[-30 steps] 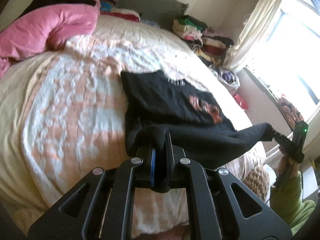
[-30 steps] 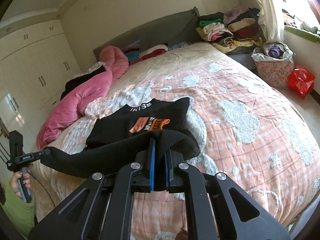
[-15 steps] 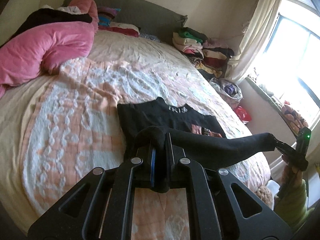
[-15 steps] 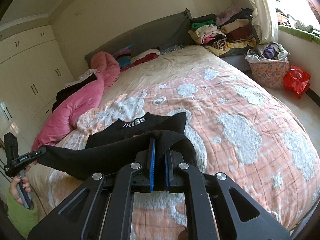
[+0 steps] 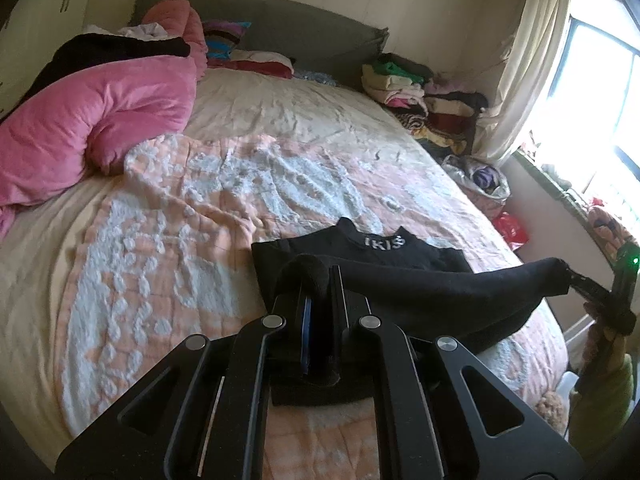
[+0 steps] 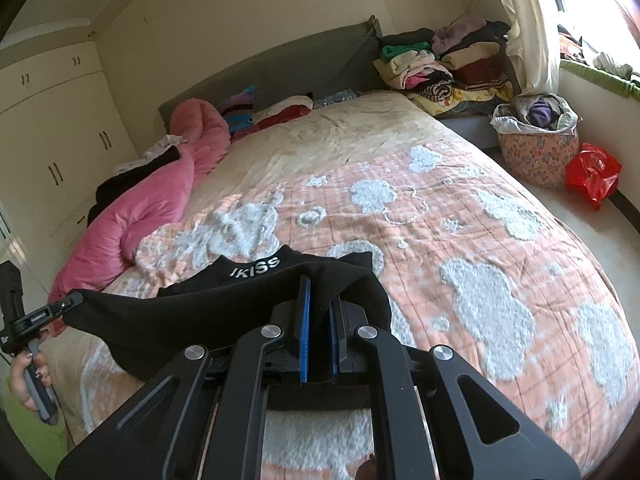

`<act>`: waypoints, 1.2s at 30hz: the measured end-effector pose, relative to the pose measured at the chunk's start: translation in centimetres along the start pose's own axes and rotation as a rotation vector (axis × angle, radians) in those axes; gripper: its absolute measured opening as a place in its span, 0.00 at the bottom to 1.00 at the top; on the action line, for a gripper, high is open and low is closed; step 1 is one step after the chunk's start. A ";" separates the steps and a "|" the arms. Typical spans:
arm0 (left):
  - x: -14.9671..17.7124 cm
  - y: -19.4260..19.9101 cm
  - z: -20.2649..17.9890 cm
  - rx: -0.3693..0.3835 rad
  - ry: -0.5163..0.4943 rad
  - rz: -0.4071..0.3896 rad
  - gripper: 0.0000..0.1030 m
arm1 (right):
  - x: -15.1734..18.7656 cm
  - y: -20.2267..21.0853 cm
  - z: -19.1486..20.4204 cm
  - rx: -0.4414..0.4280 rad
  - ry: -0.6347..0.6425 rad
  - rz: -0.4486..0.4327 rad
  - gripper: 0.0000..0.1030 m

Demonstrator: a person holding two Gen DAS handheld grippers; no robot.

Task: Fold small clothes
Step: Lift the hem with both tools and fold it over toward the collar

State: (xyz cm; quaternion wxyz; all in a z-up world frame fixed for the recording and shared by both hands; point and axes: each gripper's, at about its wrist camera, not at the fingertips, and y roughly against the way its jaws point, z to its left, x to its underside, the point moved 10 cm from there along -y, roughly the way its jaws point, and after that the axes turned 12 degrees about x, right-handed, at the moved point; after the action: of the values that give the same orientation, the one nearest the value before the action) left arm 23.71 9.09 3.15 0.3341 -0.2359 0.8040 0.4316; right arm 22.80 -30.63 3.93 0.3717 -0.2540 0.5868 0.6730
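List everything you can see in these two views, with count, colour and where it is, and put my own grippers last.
black top: one, black with white collar lettering, near end of the bed, its lower edge lifted and stretched between both grippers
bedspread: one, peach with white tufted patches, covering the bed
pink duvet: one, pink, bunched along the bed's left side
headboard: one, grey, far end
clothes pile: one stack, mixed colours, beside the headboard near the curtain
laundry basket: one, floral pink, floor right of bed
red bag: one, red, beside basket
wardrobe: cream, left wall
left gripper: black, clamped on the top's hem
right gripper: black, blue pads, clamped on hem
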 end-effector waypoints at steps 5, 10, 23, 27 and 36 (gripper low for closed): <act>-0.6 -1.8 0.8 -0.056 -0.025 0.019 0.02 | -0.6 -2.4 0.3 0.019 0.009 0.022 0.07; -1.1 -3.2 1.4 -0.098 -0.060 0.038 0.02 | -1.0 -4.3 0.6 0.034 0.014 0.037 0.07; -0.5 -6.9 4.0 -0.155 -0.068 0.094 0.02 | -0.4 -8.7 0.2 0.072 0.010 0.089 0.07; -0.2 -7.7 4.6 -0.165 -0.073 0.107 0.02 | 0.2 -10.3 -0.1 0.082 0.004 0.114 0.07; 0.6 -9.0 5.3 -0.169 -0.070 0.131 0.04 | 1.5 -12.8 -0.7 0.110 0.006 0.156 0.10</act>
State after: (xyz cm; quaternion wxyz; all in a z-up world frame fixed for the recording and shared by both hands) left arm 31.07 8.92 -4.30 0.3119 -0.1952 0.7664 0.5266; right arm 32.03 -30.52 -5.08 0.3296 -0.1887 0.6422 0.6659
